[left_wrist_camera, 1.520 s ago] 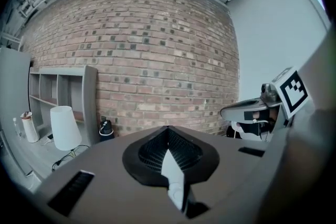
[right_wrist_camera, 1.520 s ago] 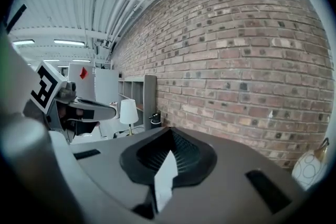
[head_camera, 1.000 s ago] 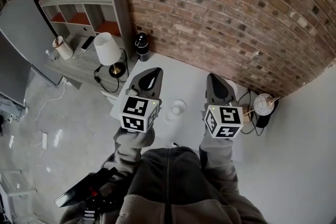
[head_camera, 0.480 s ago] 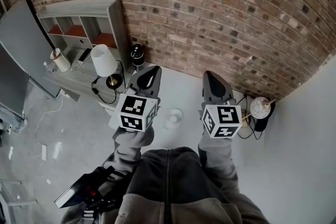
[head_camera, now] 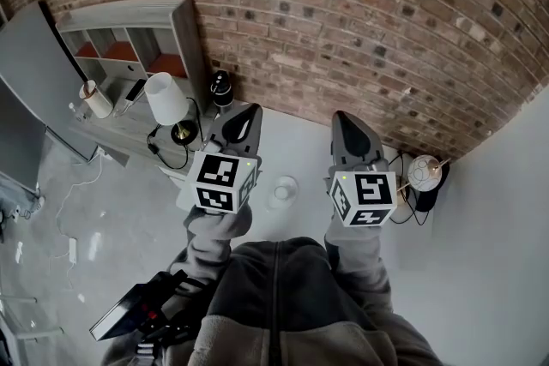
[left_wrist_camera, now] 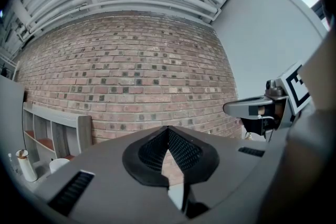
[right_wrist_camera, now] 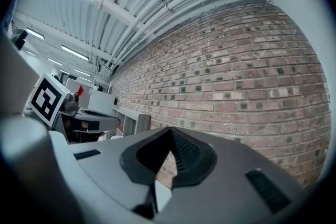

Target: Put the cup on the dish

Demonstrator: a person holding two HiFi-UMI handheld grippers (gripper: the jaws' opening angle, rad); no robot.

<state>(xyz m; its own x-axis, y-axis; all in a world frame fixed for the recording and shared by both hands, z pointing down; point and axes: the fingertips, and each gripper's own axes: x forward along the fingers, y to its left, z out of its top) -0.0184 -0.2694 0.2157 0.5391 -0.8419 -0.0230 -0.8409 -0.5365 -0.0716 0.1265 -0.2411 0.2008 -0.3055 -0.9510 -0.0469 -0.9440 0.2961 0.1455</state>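
Writing first: there's no brand or label you can read anywhere. The only print is the black-and-white square markers on your two gripper cubes.

The cup is a small pale round thing on the white table, right in front of you. It's too small to say whether it's sitting on the dish.

Your left gripper hangs just left of the cup and your right gripper just right of it. Both point past the cup at the brick wall. In the left gripper view the tongs are pressed together with only brick showing beyond them. It's the same in the right gripper view: tips together, nothing clamped. Each gripper's camera also catches the other gripper off to the side.

Around the cup:
- Back and left of it is a lamp with a white shade.
- A black cylinder stands just beside that lamp, nearer the wall.
- Further left is a grey shelf unit with reddish-orange compartments.
- A pale roll lies on the low surface in front of the shelf.
- Right of the cup, past the right gripper, a pale ball sits on a dark stand with cables by it.
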